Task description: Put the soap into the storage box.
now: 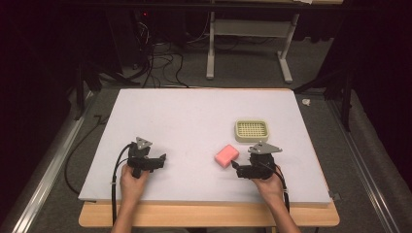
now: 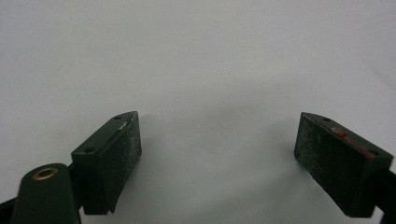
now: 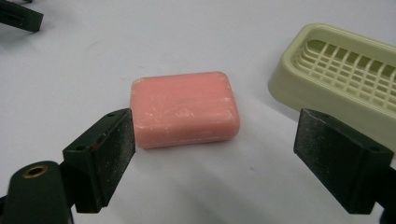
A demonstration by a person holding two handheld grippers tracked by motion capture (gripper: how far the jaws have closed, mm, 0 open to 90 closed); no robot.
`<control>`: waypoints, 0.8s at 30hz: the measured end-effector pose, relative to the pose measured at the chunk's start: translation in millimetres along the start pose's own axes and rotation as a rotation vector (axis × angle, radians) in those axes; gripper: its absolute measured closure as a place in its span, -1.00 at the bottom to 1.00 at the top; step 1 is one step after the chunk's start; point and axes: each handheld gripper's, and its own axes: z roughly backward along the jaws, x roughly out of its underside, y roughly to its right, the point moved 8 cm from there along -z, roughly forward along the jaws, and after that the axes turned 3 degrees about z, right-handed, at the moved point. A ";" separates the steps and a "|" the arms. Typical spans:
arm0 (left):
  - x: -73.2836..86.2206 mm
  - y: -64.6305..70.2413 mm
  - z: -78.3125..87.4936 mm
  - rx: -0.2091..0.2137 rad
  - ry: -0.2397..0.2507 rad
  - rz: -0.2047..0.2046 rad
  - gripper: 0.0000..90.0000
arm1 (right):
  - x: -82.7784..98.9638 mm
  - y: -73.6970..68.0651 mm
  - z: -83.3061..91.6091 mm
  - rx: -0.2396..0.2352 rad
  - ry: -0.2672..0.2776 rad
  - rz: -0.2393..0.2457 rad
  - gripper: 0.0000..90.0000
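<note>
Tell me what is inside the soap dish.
The soap dish holds nothing: its slatted grid lies bare. The pink soap lies on the table beside it, apart. Whatever lies beneath the grid is hidden.

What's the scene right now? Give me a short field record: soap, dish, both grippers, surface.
soap: pink bar, flat on the mat, beside the dish, not in it
soap dish: pale green, slatted, upright, nothing in it
right gripper: open, jaws just short of the soap, not touching
left gripper: open, over bare mat, holding nothing
surface: white mat on a wooden table
</note>
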 end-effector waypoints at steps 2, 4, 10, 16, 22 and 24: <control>0.0 0.0 0.0 0.000 0.000 0.000 -0.66 | -2.1 -1.8 -2.5 -0.004 0.000 0.009 -0.71; 0.0 0.0 0.0 0.000 0.000 0.000 -0.66 | -4.1 -3.6 -4.5 -0.007 -0.004 0.008 -0.71; 0.0 0.0 0.0 0.000 0.000 0.000 -0.66 | -9.9 -8.4 -11.5 -0.024 -0.002 0.019 -0.71; 0.0 0.0 0.0 0.000 0.000 0.000 -0.66 | -15.0 -13.6 -20.2 -0.036 -0.016 0.028 -0.73; 0.0 0.0 0.0 0.000 0.000 0.000 -0.66 | -19.7 -17.1 -27.4 -0.037 -0.023 0.032 -0.73; 0.0 0.0 0.0 0.000 0.000 0.000 -0.66 | -20.5 -17.7 -30.6 -0.041 -0.029 0.040 -0.73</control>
